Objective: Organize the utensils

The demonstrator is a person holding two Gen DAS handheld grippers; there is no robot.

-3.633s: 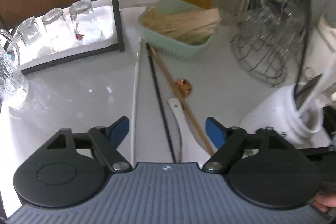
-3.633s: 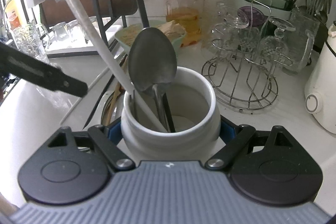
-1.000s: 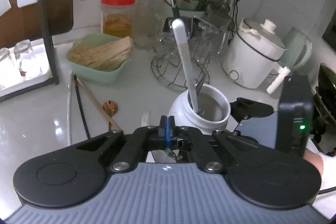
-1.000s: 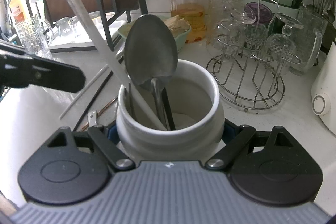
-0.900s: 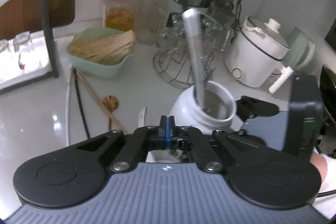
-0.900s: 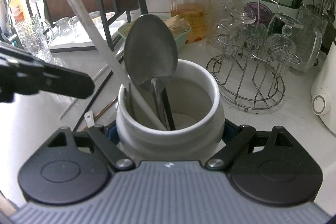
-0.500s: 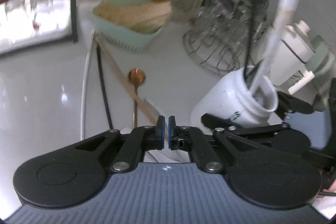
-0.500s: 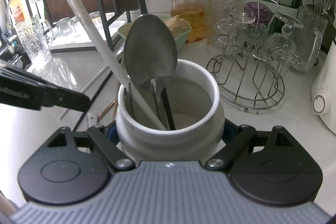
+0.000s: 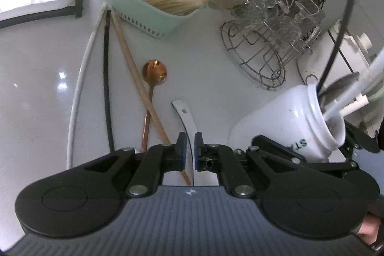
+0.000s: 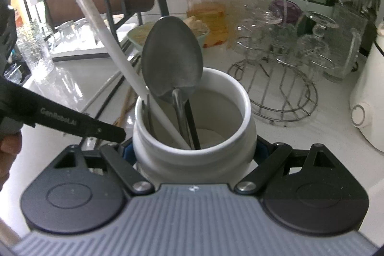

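Left gripper (image 9: 189,148), jaws just parting narrowly with nothing clamped, poised over flat white ceramic spoon handle (image 9: 184,115): widen, straddle squarely, clamp mid-handle before lifting toward right-clamped white ceramic jar (image 10: 192,128).

Soft daylight fills both views, brightest at the blown-out upper left of the right wrist view. The glossy white countertop (image 9: 43,78) carries small glare spots. Fisheye bending curves every edge, and the big grey metal spoon (image 10: 171,64) looks soft up close.
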